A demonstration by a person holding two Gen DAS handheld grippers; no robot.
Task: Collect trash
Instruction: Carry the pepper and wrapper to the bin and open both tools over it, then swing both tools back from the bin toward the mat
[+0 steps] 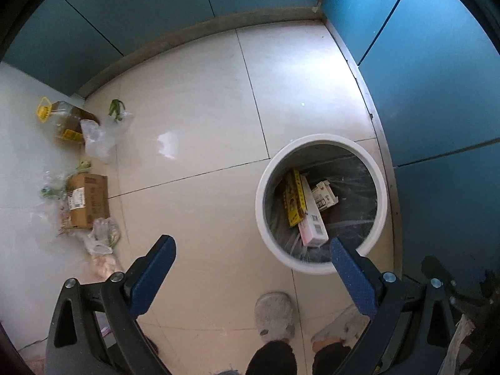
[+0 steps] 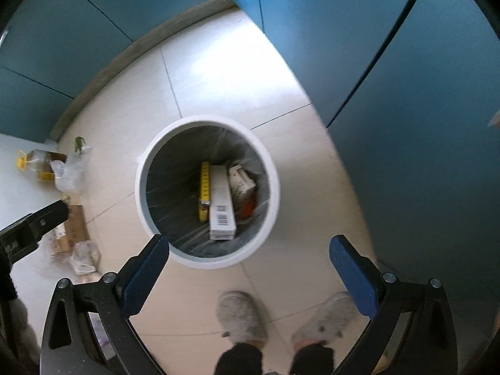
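A white round trash bin (image 1: 382,187) (image 2: 275,187) lined with a clear bag stands on the tiled floor by the blue cabinets. Inside lie a yellow box (image 1: 293,200) (image 2: 203,187), a long white box (image 1: 312,222) (image 2: 221,206) and a small carton (image 1: 325,195) (image 2: 240,181). My left gripper (image 1: 253,250) hangs open high over the floor, left of the bin, nothing between its blue pads. My right gripper (image 2: 250,248) is open above the bin's near rim, also empty. More trash lies at the left wall: a cardboard box (image 1: 87,200) (image 2: 76,225), an oil bottle (image 1: 65,118) (image 2: 37,162) and plastic bags (image 1: 100,137) (image 2: 68,172).
A person's two grey slippers (image 1: 275,315) (image 2: 240,315) stand on the tiles just below the bin. Blue cabinet fronts (image 1: 437,93) (image 2: 406,93) close off the back and right. Green vegetable scraps (image 1: 116,107) and crumpled bags (image 1: 103,237) lie around the cardboard box.
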